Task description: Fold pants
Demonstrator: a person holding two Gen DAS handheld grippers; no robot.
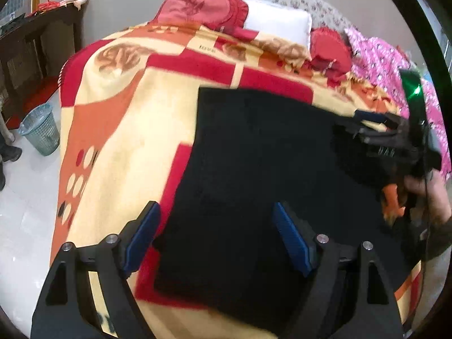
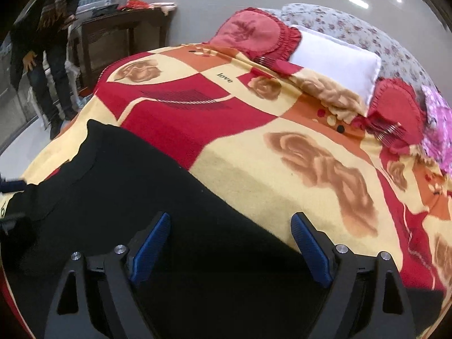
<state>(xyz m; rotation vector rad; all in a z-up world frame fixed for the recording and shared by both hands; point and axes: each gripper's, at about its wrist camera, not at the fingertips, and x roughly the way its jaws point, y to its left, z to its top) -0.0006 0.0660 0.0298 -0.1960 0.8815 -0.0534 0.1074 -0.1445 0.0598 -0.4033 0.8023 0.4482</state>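
Black pants (image 1: 254, 163) lie flat on a bed covered by a red, orange and cream blanket (image 1: 118, 118). My left gripper (image 1: 216, 212) is open, its blue-padded fingers hovering over the near part of the pants with nothing between them. The right gripper (image 1: 367, 125) shows at the right edge of the left wrist view, over the pants' right side. In the right wrist view the pants (image 2: 141, 197) fill the lower left, and my right gripper (image 2: 230, 223) is open above their edge, empty. The blanket (image 2: 282, 155) spreads beyond it.
Red ruffled pillows (image 1: 197, 8), a white pillow (image 1: 278, 21) and a pink quilt (image 1: 381, 56) lie at the head of the bed. A mesh bin (image 1: 41, 132) stands on the floor at left. A dark wooden table (image 2: 121, 36) and a standing person (image 2: 48, 42) are beside the bed.
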